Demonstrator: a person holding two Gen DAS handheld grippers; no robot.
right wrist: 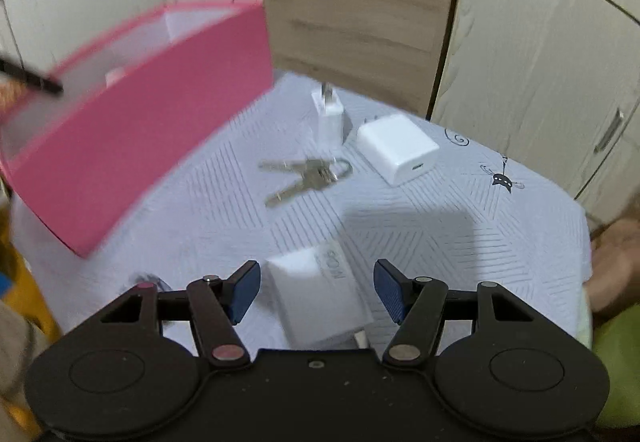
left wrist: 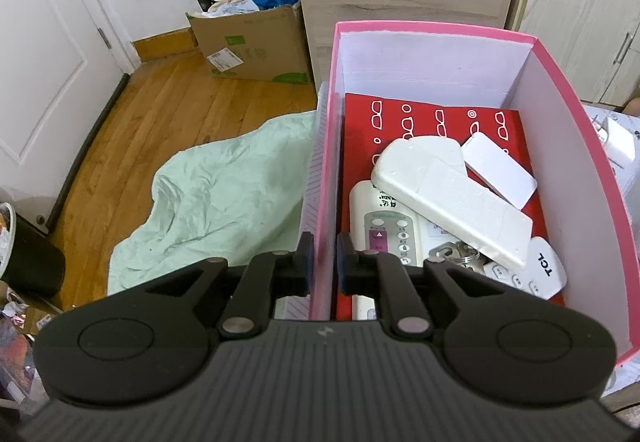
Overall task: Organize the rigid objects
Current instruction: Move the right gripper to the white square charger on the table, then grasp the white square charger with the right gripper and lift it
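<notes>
My left gripper (left wrist: 325, 262) is shut on the left wall of a pink box (left wrist: 436, 32). Inside the box lie a red packet (left wrist: 440, 118), two white remotes (left wrist: 448, 198), a TCL remote (left wrist: 544, 270), a white card (left wrist: 500, 170) and keys (left wrist: 452, 254). In the right wrist view the pink box (right wrist: 140, 146) stands at the left, blurred. My right gripper (right wrist: 316, 290) is open, low over the table, with a white charger (right wrist: 316, 298) between its fingers and clear of both pads. Beyond it lie a bunch of keys (right wrist: 308, 174), a white cube charger (right wrist: 396, 148) and a small white plug (right wrist: 330, 114).
A white patterned cloth (right wrist: 440, 242) covers the table. Behind it stand a wooden panel (right wrist: 360, 2) and wardrobe doors (right wrist: 540, 62). On the floor to the left are a pale green sheet (left wrist: 224, 194), a cardboard box (left wrist: 256, 46) and a black bin (left wrist: 28, 254).
</notes>
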